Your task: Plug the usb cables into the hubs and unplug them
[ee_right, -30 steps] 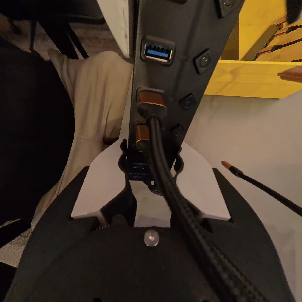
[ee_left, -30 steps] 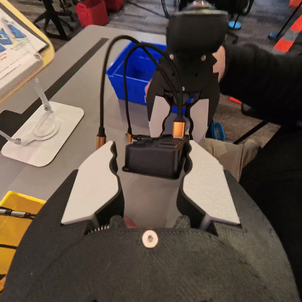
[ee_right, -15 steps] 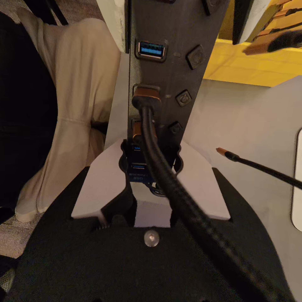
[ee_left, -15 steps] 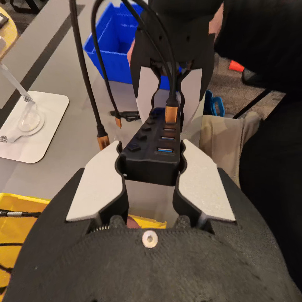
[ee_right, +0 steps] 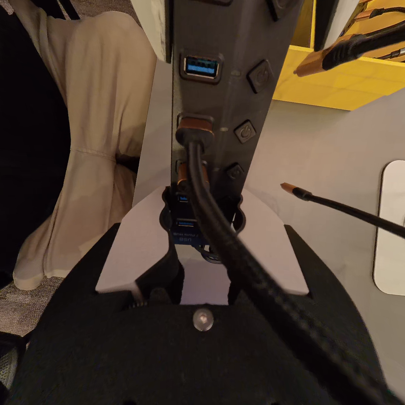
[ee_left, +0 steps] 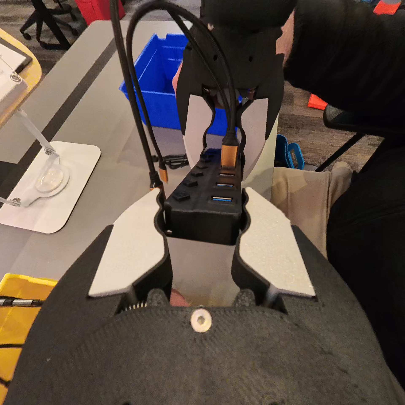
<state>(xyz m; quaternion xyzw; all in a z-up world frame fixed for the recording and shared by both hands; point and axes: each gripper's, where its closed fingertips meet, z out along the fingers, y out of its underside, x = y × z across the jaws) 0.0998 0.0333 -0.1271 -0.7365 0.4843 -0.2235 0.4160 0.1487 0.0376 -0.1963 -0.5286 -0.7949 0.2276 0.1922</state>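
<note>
Hub [ee_left: 203, 210] is clamped at both ends: near end by left gripper [ee_left: 202, 215], far end by right gripper [ee_right: 202, 221]. Versus a second ago it is tilted port-side up, off the table [ee_left: 92, 122]. Two orange plugs [ee_right: 195, 129] seated, so unplugging is judged next.

The left claw [ee_left: 202, 210] clamps the near end of a black USB hub [ee_left: 203, 203], held above the grey tabletop [ee_left: 92, 135]. At twelve o'clock the right claw [ee_left: 223, 151] closes on the hub's far end, where an orange-tipped cable plug [ee_left: 229, 153] stands in a port. Two loose cable ends [ee_left: 160, 175] dangle at eleven o'clock. A blue bin [ee_left: 157, 87] sits farther back, a white stand base [ee_left: 46, 186] at nine o'clock, a yellow bin [ee_left: 19, 311] at eight.
</note>
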